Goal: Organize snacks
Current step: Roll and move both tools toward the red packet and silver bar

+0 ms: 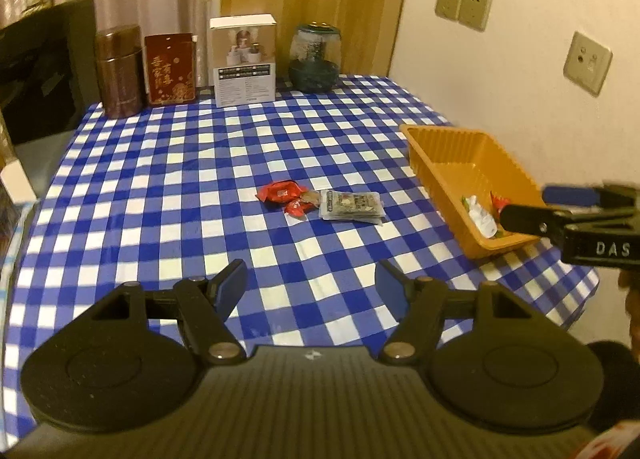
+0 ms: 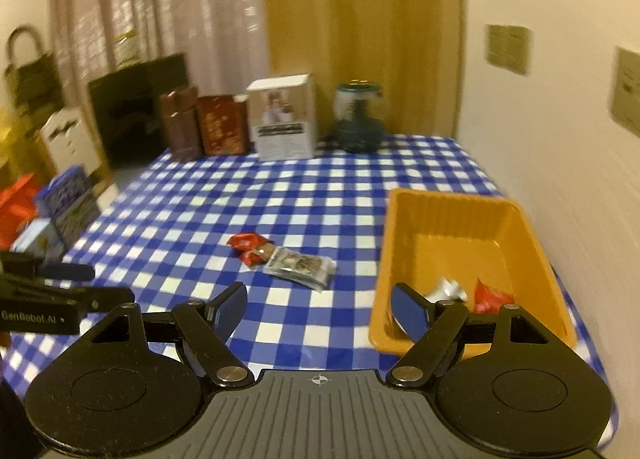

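On the blue-and-white checked tablecloth (image 1: 168,179) lie two red snack packets (image 1: 280,192) (image 2: 246,241), a small brown sweet (image 1: 310,197) and a grey printed packet (image 1: 352,206) (image 2: 300,265). An orange tray (image 1: 452,157) (image 2: 460,219) on the right holds a white packet (image 1: 482,215) (image 2: 448,288) and a red packet (image 1: 499,201) (image 2: 490,295). My left gripper (image 1: 312,289) hangs open and empty above the cloth, nearer than the loose snacks. My right gripper (image 2: 320,305) is open and empty, its right finger over the tray's near corner.
Along the back edge stand a brown tin (image 1: 119,71), a red tin (image 1: 170,69), a white box (image 1: 244,61) and a glass jar (image 1: 315,57). A wall with sockets (image 1: 464,5) runs along the right. Boxes and bags (image 2: 64,199) sit left of the table.
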Available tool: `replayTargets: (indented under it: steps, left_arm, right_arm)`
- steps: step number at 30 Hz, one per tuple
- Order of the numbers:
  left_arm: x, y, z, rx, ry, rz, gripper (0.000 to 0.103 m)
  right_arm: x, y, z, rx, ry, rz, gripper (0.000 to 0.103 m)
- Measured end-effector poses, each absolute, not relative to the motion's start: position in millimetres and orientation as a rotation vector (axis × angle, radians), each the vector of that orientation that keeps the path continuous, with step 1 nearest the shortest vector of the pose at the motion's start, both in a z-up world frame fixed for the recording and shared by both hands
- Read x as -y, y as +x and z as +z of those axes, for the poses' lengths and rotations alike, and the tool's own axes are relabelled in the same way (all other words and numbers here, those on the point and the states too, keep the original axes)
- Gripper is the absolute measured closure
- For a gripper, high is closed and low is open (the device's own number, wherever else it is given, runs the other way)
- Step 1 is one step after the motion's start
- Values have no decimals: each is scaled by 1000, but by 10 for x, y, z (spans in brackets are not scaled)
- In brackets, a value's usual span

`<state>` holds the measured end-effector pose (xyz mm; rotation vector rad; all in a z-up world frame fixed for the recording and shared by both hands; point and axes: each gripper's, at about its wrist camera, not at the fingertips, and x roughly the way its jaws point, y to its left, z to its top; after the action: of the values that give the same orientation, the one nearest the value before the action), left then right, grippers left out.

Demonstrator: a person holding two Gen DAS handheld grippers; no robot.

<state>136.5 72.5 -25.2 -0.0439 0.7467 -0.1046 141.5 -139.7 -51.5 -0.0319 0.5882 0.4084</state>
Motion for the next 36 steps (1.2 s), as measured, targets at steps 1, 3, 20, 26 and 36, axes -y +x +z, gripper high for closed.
replayTargets:
  steps: [1, 3, 20, 26, 36]
  left_arm:
    - [-729, 1397, -256, -751, -25, -112, 36]
    - [-731, 1470, -268, -758, 22, -135, 36]
    - [-801, 2318, -510, -789, 393, -441, 34]
    - [-877, 2623, -749, -815, 509, -503, 34]
    - [-1007, 3163, -1067, -857, 579, -536, 35]
  right_arm:
    - [1369, 1464, -518, -590, -63, 429, 24]
    - [1288, 1560, -527, -594, -135, 480, 24]
    - [748, 2467, -926, -682, -610, 825, 24]
    - [601, 2869, -1117, -734, -705, 895, 25]
    - [365, 3335, -1464, -827, -810, 973, 32]
